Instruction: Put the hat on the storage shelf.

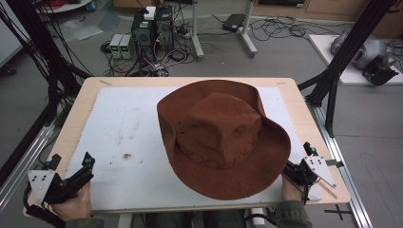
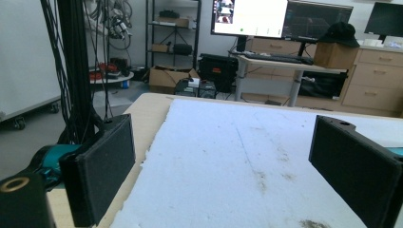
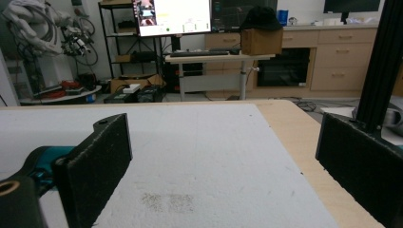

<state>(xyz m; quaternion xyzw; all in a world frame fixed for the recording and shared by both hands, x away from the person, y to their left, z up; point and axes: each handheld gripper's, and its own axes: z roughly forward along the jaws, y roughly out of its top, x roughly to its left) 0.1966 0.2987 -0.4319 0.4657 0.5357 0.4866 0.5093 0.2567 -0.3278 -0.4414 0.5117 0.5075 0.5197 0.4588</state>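
Brown wide-brimmed hat (image 1: 223, 137) sits crown-up on white foam sheet (image 1: 128, 137) covering your surface (image 1: 76, 116), between both tongs, nearer your right one. Your left tongs (image 1: 88, 164) at near left corner: jaws spread wide, nothing between them, bare foam ahead (image 2: 228, 166). Your right tongs (image 1: 292, 171) at near right edge, just beside hat brim: jaws wide too, holding nothing (image 3: 214, 171). Dark smudge (image 1: 127, 156) on foam, ahead of left tongs.

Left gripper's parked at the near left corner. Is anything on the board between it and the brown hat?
Nothing visible. Between the left gripper and the brown hat lies only bare white foam board with a few small dirt smudges; the jaws are open.
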